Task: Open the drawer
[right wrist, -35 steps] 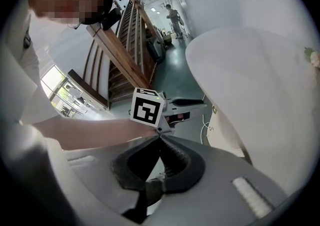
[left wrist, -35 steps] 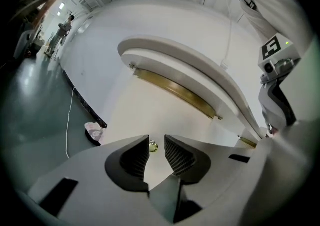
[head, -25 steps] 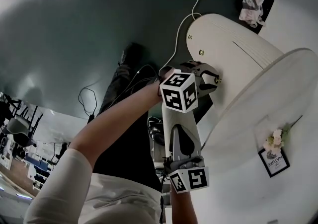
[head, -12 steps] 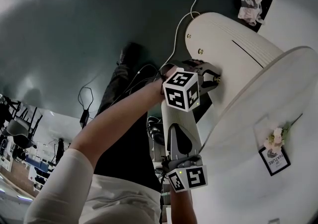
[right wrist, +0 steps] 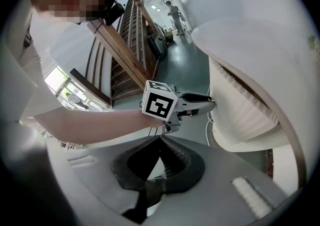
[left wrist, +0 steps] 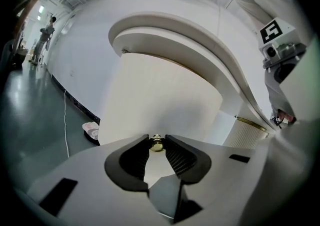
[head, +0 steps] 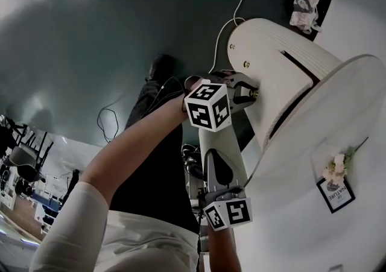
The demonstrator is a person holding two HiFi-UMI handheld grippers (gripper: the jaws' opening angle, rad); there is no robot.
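The drawer (head: 283,53) is a curved white front under the round white table (head: 301,228). A dark gap (head: 301,70) shows between the drawer's top and the table's edge. My left gripper (head: 253,91) is shut on the drawer's small brass knob (left wrist: 157,143), whose sides both pads press. In the right gripper view the left gripper (right wrist: 212,102) reaches level to the drawer's ribbed side (right wrist: 240,115). My right gripper (right wrist: 160,142) hangs below and back from the left one, fingertips together with nothing between them. Its marker cube (head: 229,213) sits low in the head view.
Two more knobs (head: 246,64) (head: 231,46) sit on the curved front. A white cable (head: 226,29) and a crumpled cloth (head: 306,5) lie on the dark floor beyond. A framed card with a flower (head: 333,189) rests on the tabletop. Black cables (head: 108,120) trail by the person's legs.
The left gripper has drawn back to the left with the knob in it. The curved drawer front came with it, and the dark gap at its top has widened. The right gripper stayed still.
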